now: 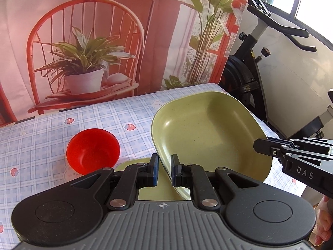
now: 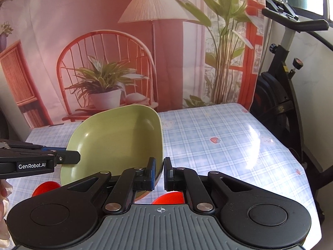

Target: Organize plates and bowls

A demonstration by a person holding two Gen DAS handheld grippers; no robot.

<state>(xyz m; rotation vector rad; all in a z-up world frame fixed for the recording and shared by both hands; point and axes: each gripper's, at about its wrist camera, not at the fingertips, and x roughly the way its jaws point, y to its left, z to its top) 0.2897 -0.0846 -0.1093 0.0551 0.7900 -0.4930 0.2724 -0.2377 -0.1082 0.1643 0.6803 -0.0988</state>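
Both the left gripper [image 1: 164, 171] and the right gripper [image 2: 159, 173] pinch the green plate's [image 1: 208, 129] rim aloft, while the red bowl [image 1: 93, 151] sits unsorted on the table [image 1: 41, 137].

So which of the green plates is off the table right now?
The tilted green plate, clamped at opposite rims by left gripper and right gripper. The other green plate lies flat underneath.

Left wrist: close behind left gripper [image 1: 164, 167], angled down across table [image 1: 62, 129]
Right wrist: close behind right gripper [image 2: 159, 171], same tilt
Shared: green plate [image 1: 208, 131], printed backdrop [image 1: 87, 41], exercise bike [image 1: 249, 66]
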